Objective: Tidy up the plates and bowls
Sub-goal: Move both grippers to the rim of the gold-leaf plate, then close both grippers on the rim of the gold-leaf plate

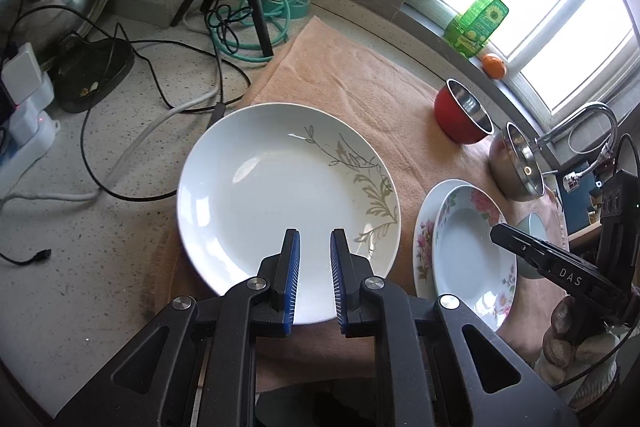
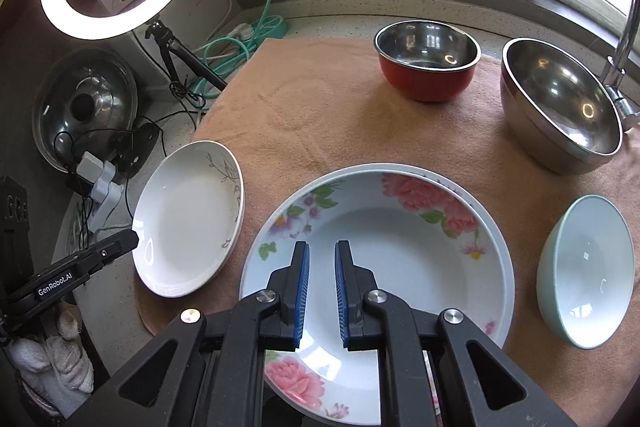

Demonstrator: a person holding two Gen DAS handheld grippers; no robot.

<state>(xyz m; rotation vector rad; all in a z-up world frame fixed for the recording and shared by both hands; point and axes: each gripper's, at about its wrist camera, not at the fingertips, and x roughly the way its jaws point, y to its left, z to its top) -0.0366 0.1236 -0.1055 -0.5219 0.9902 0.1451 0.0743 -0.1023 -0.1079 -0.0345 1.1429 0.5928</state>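
Directly under each empty, nearly closed pair: left tongs (image 1: 315,251) over white plate (image 1: 280,195), right tongs (image 2: 322,259) over floral plate (image 2: 400,239)

counter (image 2: 320,21): speckled stone | peach towel (image 2: 320,115) spread across middle | power strip (image 1: 24,143), cables (image 1: 160,99) on left edge

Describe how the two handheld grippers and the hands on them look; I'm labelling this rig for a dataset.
Both the left gripper and the right gripper are black plastic linkages with round silver pivot bolts and blue ribbed finger pads. White lettering runs along their sides: "DAS" on the right one, "GenRobot.AI" on the left one. Both hands wear knitted whitish work gloves, visibly worn and soiled.
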